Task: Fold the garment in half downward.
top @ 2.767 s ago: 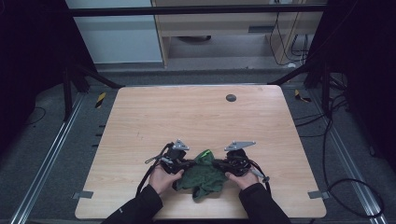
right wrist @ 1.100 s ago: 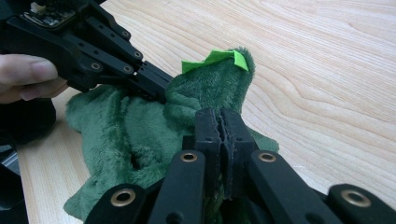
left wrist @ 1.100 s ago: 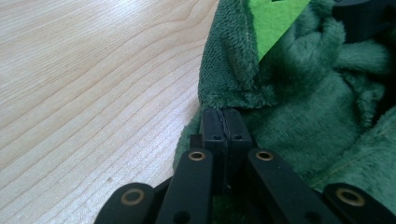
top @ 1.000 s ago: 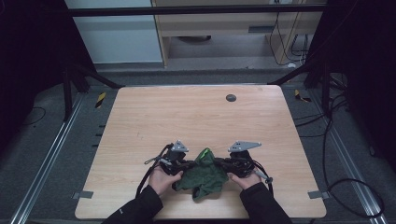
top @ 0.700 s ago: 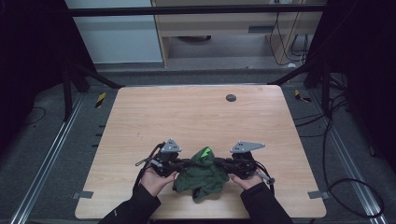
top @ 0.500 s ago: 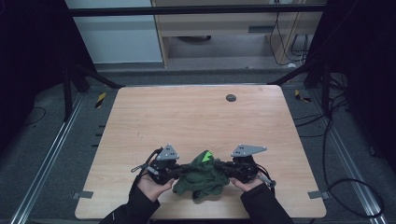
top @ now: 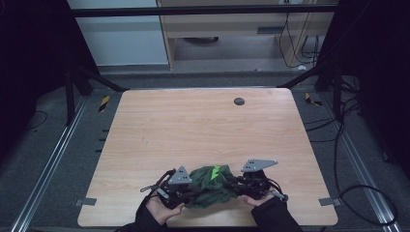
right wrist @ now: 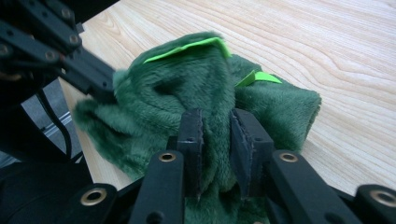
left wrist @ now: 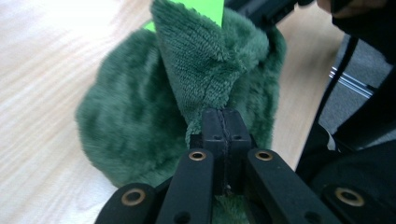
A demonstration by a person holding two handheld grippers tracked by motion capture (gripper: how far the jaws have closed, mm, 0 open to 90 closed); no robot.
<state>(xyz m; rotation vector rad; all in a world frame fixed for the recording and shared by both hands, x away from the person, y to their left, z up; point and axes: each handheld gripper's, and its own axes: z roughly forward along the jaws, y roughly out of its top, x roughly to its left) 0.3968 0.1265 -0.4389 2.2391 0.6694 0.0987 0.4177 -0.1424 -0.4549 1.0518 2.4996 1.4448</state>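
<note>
Soft, light dark-green plush cloth: pinched by left hand-held gripper; right hand-held gripper just loosened, plush between jaws. Regrip at an edge fold.

Both grippers are black — left gripper, right gripper — with grey triangular plates, brass-ringed screw holes, trailing cables; dark sleeves.

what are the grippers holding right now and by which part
The left gripper is shut on a pinched fold at the edge of the green fleece cloth. The right gripper has just been opening; a fold sits between its jaws, not clearly pressed.
</note>
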